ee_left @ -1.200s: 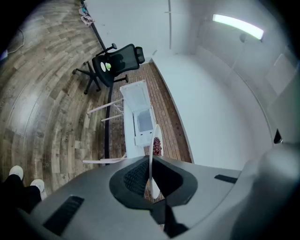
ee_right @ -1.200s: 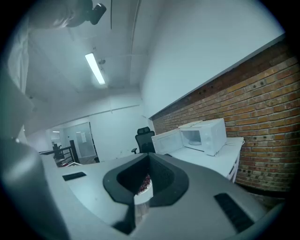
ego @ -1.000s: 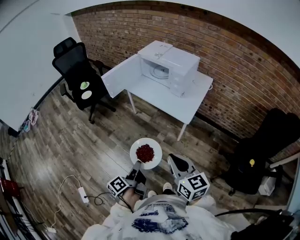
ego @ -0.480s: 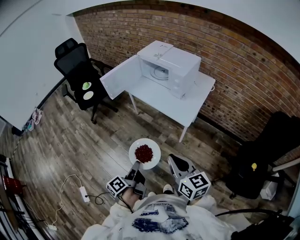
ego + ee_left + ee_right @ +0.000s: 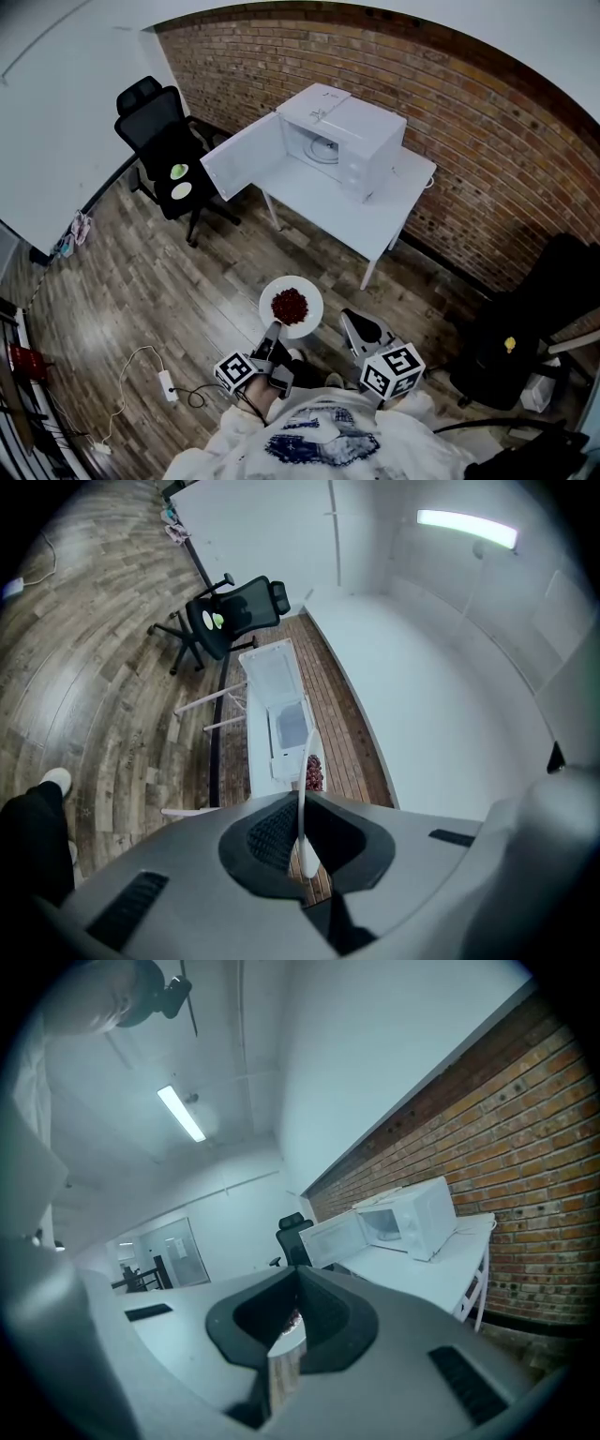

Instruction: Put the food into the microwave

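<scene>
My left gripper (image 5: 274, 330) pinches the near rim of the plate (image 5: 309, 292). The plate lies flat, food (image 5: 289, 306) heaped mid-plate, over the floor (image 5: 178, 291) short of the bench's (image 5: 347, 211) near edge, towards the open microwave (image 5: 361, 131). My right gripper (image 5: 353, 322), just beside it, is pressed together.

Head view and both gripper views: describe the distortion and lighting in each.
Head view: strong fisheye, the brick wall bows into an arc, evenly lit. Left gripper view: rolled sideways, ceiling light glares top right. Right gripper view: bluish cast, microwave sharp, corners black.
</scene>
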`<state>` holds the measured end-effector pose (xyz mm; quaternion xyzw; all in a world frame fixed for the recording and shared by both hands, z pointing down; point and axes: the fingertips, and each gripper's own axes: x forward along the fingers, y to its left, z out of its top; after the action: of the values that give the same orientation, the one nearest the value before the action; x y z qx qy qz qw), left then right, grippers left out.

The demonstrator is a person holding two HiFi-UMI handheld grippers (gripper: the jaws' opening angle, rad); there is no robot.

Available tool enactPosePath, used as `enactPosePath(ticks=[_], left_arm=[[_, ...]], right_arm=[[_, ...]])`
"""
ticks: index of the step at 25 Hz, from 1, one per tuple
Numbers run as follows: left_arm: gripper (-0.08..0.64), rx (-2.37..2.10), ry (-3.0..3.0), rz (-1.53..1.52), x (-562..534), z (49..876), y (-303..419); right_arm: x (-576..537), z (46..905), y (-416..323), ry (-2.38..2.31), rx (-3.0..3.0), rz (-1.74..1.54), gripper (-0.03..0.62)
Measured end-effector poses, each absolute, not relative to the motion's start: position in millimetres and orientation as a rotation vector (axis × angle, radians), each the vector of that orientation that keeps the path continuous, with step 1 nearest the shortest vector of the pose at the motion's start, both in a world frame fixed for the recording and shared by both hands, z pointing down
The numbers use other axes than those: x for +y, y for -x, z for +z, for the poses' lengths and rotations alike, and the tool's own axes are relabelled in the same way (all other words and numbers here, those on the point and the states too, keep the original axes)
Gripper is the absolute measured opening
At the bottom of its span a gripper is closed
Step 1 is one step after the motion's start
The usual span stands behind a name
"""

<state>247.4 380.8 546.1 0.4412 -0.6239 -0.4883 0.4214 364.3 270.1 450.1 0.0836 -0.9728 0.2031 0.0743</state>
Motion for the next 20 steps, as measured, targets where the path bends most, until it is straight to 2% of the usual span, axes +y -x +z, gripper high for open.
enactPosePath(ticks=[12, 20], left_arm=[[0.017, -1.574, -1.096, -1.202, 351, 560, -204], [0.017, -1.471, -1.137, -1.283, 304, 558, -141]], right_arm=[[240, 464, -326, -0.263, -2.891, 0.607, 0.014], [212, 477, -262, -0.3, -2.853, 0.604, 0.014]])
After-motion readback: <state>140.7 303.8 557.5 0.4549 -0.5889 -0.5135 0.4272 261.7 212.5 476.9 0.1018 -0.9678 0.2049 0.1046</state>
